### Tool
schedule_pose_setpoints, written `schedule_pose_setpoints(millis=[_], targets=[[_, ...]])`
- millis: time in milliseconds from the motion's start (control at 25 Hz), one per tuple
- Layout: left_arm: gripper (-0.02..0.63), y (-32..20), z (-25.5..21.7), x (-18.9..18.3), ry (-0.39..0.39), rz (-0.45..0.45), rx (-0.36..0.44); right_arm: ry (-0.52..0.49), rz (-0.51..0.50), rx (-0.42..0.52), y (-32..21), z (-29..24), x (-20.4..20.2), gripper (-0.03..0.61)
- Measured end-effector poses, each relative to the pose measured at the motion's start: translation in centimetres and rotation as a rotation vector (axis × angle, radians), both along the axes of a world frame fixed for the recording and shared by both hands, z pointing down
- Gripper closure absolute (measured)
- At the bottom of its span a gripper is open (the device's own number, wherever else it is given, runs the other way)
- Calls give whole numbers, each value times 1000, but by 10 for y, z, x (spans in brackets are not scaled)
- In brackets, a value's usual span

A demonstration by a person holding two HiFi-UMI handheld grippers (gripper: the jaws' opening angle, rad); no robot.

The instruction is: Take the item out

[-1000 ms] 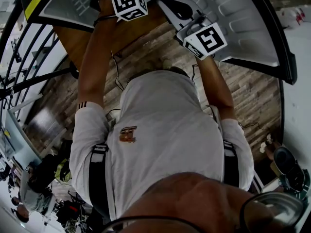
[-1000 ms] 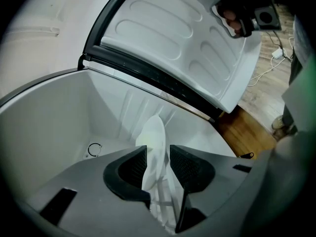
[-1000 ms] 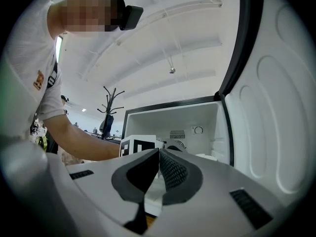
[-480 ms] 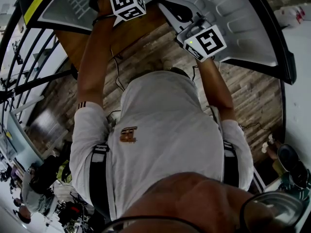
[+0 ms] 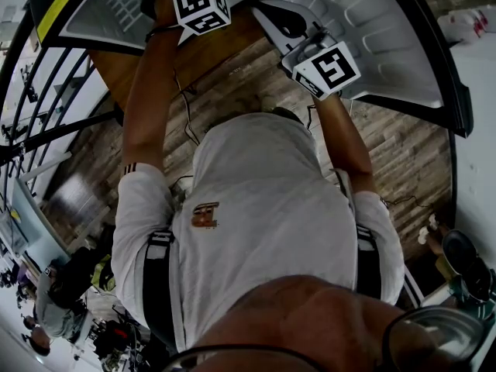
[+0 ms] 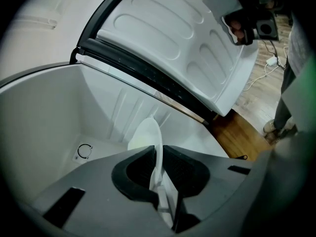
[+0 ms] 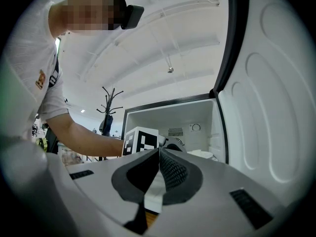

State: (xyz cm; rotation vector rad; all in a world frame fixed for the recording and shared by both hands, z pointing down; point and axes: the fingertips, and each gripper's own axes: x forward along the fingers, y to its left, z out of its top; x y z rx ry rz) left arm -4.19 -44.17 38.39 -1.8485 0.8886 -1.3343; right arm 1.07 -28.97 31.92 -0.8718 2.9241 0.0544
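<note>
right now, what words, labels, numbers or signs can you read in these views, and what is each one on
No word or number can be read in any view.
Shirt logo: orange emblem, too blurred to read.
Yellow label at the head view's top left: no legible print.
Marker cubes: black-and-white square patterns, not text.
Round mark inside the white compartment: a ring sign, no lettering.

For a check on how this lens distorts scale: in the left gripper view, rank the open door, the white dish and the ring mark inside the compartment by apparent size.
1. open door, by far the largest
2. white dish, seen edge-on and nearest the camera, which enlarges it
3. ring mark, smallest
</note>
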Motion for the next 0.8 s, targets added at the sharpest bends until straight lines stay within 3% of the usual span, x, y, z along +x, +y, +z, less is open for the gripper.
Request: schedule_pose_setpoints(millis=[320,800], targets=[[558,1,-3,2,1,31,-30,3,3,-13,-5,7,3,545],[586,0,-23,5,-36,80,58,7,1,-14,-9,8,3,545]])
